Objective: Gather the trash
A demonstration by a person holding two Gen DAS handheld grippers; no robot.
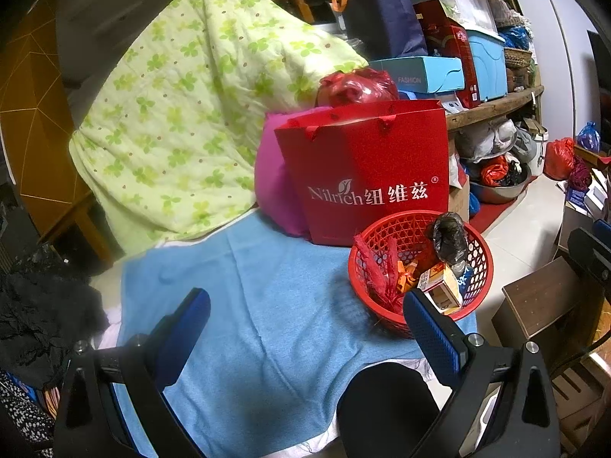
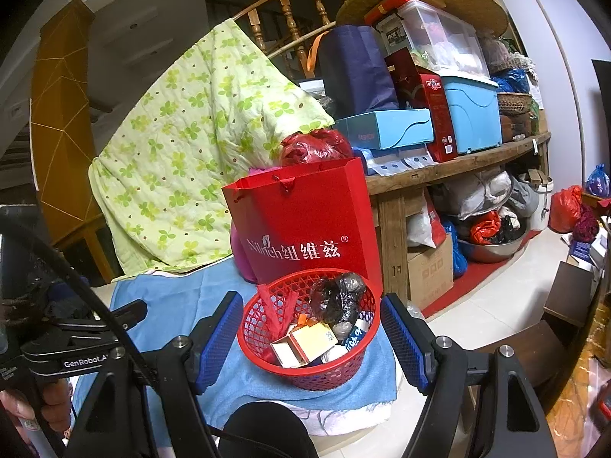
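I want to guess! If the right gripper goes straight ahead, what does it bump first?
Probably the red basket of trash: it sits between the open right gripper fingers, directly ahead. Depth is hard to judge.

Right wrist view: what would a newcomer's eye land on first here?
The red mesh basket of trash sits on the blue towel, framed between the open right gripper. Directly behind it stands a red gift bag, with a green clover-print quilt draped at the left.
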